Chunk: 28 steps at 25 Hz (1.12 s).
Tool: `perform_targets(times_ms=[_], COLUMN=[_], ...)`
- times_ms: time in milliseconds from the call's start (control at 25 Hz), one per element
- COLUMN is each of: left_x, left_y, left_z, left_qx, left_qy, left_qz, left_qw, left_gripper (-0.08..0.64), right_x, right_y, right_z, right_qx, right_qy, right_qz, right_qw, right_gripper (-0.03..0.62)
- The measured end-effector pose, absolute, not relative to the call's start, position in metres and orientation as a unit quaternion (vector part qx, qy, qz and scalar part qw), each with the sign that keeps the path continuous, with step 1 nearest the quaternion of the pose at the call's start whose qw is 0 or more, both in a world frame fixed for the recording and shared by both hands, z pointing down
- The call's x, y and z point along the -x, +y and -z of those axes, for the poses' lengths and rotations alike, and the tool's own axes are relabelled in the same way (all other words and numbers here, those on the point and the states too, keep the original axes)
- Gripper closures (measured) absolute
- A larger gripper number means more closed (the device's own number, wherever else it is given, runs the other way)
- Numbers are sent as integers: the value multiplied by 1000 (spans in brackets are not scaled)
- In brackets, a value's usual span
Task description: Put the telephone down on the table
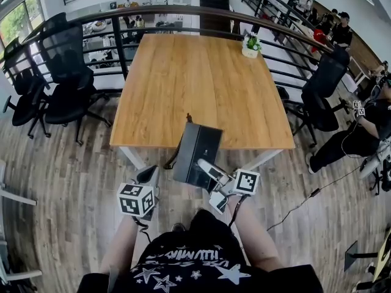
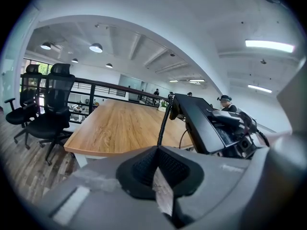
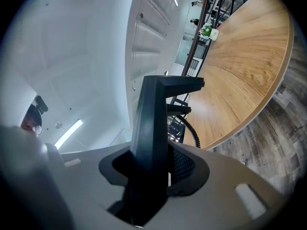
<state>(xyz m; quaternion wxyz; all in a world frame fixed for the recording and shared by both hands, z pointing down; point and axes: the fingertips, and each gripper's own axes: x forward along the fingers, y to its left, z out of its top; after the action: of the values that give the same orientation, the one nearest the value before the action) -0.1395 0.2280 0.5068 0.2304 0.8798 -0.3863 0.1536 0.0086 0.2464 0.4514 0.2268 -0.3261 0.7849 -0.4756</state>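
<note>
At the far left, black office chairs [image 1: 67,84] stand on the plank floor [image 1: 61,182] beside the wooden table [image 1: 195,84]. A dark railing [image 1: 183,11] curves behind the table.

The left gripper [image 1: 148,174] hangs low in front of the table's near left corner, with its marker cube toward the person. In the left gripper view its jaws are drawn together, with only a thin slit between the dark pads and nothing caught there. A black coiled cord [image 2: 164,121] rises just past their tips to the telephone [image 2: 201,121]. From the head view I cannot tell whether the cord touches this gripper.

The telephone, a dark slab-shaped desk set, is in the air at the middle of the near table edge. It is steeply tilted and does not rest on the wood. In the head view its upper end overlaps the tabletop and its lower end hangs over the floor, with the cord drooping from its left side.

The right gripper [image 1: 204,165] reaches in from the right and is clamped on the telephone's lower edge. The right gripper view shows the pads pressed on either face of the upright black body.

Further right, a small potted plant [image 1: 251,44] sits at the table's far right corner. Another office chair [image 1: 321,93] stands by the right side, and a person [image 1: 360,133] sits beyond it.
</note>
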Motion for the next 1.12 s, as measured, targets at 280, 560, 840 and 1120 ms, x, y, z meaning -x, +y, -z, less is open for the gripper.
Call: perform_targets(times_ms=[280, 560, 840, 1120], left_x=[139, 141, 111, 82], left_y=[211, 174, 110, 50], left_z=[-518, -529, -532, -532], left_qx=[-877, -863, -853, -845], left_qy=[-388, -410, -428, -437], left_qz=[-156, -164, -170, -177], left_qw=[238, 243, 245, 253], left_gripper=[558, 558, 558, 558], right_x=[-10, -17, -47, -85], right_y=[224, 175, 107, 36], right_z=[-460, -472, -474, -475], right_qx=[321, 305, 282, 283], right_qy=[784, 788, 791, 790], right_qz=[481, 488, 497, 501], right_qw=[226, 218, 220, 212], right_gripper=[430, 430, 430, 430])
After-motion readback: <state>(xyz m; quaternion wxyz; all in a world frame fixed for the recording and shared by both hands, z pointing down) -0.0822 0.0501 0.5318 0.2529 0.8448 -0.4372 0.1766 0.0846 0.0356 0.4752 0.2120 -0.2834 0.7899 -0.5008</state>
